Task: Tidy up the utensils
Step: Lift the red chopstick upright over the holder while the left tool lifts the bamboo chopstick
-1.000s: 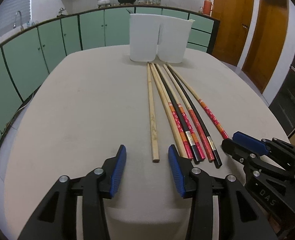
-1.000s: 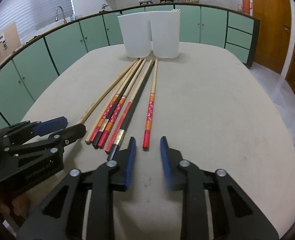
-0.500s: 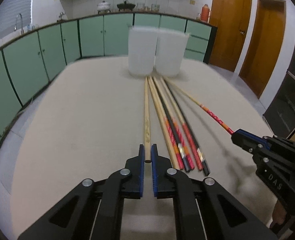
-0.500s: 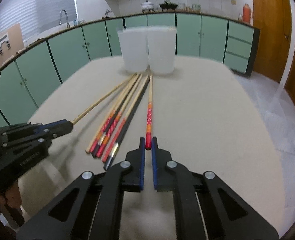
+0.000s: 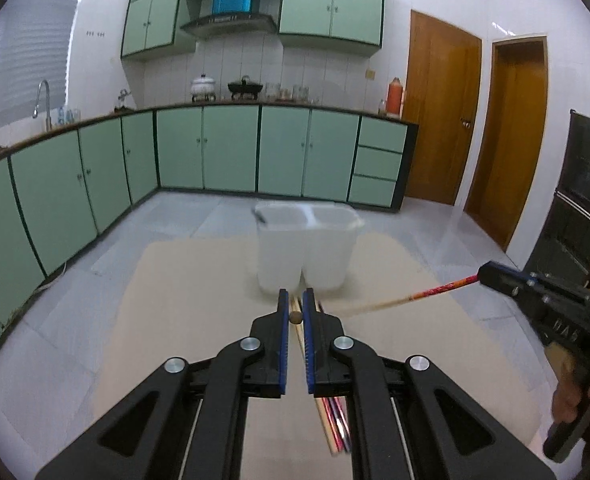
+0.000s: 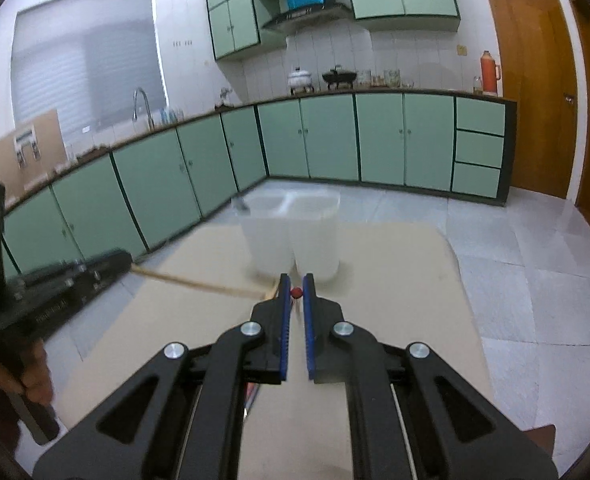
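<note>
Plain chopstick (image 6: pixel 199 285): pale bare wood, seen end-on between the left gripper's blue pads in the left wrist view; from the right wrist view it runs as a blurred slanted stick from that gripper toward the table middle.
Left gripper (image 5: pixel 295 316): clenched on the plain chopstick's butt end, raised above the table.
Red chopstick (image 5: pixel 435 291): red and orange patterned handle fading to a pale tip — it slants from the right gripper down toward the containers.
Right gripper (image 6: pixel 295 291): clamped on the red chopstick, whose round red end shows between the pads.
Remaining chopsticks (image 5: pixel 335 424): a bundle of red, black and wooden ones lying on the beige table (image 5: pixel 183 304), partly hidden under the left gripper's fingers.
Containers (image 5: pixel 305 248): two translucent white tubs side by side at the table's far end — something dark leans at the left one's rim.
Surroundings: green cabinets (image 5: pixel 231 152), wooden doors (image 5: pixel 439 120).
</note>
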Available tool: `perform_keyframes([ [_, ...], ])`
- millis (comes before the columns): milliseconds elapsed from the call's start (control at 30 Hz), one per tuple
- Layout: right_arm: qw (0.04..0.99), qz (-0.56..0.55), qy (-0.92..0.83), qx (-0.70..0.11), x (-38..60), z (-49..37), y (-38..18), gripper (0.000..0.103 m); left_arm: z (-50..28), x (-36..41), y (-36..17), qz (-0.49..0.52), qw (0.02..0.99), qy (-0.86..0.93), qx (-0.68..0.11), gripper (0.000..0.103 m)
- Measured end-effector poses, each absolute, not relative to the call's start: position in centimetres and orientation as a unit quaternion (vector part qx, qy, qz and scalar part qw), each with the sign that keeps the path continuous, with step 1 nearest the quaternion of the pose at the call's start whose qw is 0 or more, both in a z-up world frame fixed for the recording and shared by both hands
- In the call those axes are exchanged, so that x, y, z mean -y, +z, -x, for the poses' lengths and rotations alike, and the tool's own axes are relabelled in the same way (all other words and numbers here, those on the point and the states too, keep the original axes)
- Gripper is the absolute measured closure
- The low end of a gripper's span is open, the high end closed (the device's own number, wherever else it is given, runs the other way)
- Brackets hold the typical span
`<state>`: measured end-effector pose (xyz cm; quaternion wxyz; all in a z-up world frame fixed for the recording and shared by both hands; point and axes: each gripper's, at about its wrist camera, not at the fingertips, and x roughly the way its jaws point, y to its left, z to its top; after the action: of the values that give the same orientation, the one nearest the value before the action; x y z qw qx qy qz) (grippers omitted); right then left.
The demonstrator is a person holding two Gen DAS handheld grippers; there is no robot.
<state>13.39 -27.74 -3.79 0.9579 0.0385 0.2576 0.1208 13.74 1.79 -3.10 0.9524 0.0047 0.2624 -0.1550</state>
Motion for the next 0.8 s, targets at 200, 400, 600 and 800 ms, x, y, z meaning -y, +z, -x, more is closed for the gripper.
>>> perform_keyframes([
  [200, 0.957, -0.053, 0.131, -0.254, 28.8, -16.7, -0.3, 0.098, -16.3, -0.9, -0.9, -0.003, 0.954, -0.167, -0.248, 0.096],
  [400, 0.951, -0.062, 0.142, -0.268, 29.3, -19.2, 1.5, 0.098, -17.8, -1.0, 0.5, 0.003, 0.953, -0.176, -0.246, 0.096],
  [600, 0.952, -0.060, 0.152, -0.259, 29.3, -19.8, 2.9, 0.098, -18.0, -1.4, 1.6, 0.005, 0.955, -0.179, -0.237, 0.096],
  [800, 0.957, -0.051, 0.158, -0.240, 28.9, -20.4, 4.5, 0.098, -17.8, -1.5, 2.6, 0.007, 0.958, -0.180, -0.223, 0.096],
])
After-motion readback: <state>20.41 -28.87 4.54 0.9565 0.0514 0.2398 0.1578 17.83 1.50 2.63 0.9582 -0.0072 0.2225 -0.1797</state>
